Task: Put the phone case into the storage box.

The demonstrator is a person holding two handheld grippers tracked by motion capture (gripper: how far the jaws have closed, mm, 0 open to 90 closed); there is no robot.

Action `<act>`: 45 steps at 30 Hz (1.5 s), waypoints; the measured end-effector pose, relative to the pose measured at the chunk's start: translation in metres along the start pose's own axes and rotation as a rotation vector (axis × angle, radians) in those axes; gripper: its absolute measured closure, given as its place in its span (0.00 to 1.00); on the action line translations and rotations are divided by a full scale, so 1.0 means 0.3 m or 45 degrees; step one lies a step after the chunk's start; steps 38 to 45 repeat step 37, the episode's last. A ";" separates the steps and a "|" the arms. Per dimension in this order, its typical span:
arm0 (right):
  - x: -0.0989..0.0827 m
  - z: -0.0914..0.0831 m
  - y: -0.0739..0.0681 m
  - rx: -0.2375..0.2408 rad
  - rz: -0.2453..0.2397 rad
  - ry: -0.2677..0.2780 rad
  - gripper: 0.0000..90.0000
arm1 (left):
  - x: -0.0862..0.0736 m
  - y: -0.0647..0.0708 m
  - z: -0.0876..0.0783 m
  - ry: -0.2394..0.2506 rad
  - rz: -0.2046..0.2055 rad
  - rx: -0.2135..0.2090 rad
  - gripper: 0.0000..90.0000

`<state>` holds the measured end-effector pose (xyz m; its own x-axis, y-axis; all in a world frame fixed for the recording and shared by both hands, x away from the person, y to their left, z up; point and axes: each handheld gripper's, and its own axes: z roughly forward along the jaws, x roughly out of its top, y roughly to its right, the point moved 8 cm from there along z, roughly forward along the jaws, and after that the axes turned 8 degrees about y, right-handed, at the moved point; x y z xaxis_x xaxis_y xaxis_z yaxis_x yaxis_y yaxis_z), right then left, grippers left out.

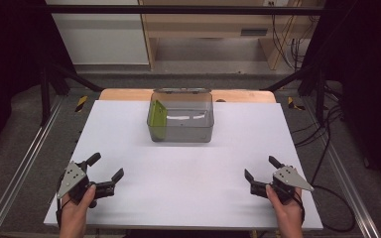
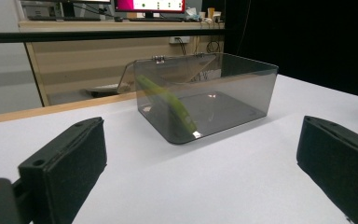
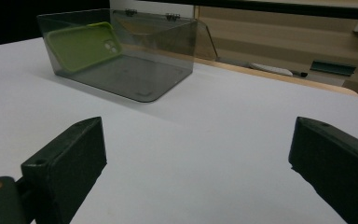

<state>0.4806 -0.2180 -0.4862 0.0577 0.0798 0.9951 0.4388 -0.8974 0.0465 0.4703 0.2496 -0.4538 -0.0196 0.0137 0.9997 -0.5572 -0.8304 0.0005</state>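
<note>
A clear grey plastic box point(image 1: 198, 130) with its lid hinged back stands at the far middle of the white table point(image 1: 129, 148). A lime-green phone case point(image 1: 157, 117) leans against the box's left wall inside. The same box point(image 2: 242, 88) and green case point(image 2: 175, 106) lie ahead of the left gripper's jaws, and the box point(image 3: 135, 79) and case point(image 3: 81, 45) lie ahead-left of the right gripper's jaws. My left gripper point(image 1: 108, 167) rests open near the front left. My right gripper point(image 1: 262, 168) rests open near the front right. Both hold nothing.
The white table ends at a wooden strip point(image 1: 124, 94) behind the box. Black frame bars point(image 1: 44, 84) and metal rails point(image 1: 15, 173) flank the table. Cables point(image 1: 327, 129) trail at the right. A desk with monitors point(image 2: 149, 5) stands beyond.
</note>
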 end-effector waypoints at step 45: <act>-0.011 -0.018 0.072 -0.071 0.043 0.034 0.04 | -0.049 -0.018 -0.006 -0.016 -0.019 0.051 0.01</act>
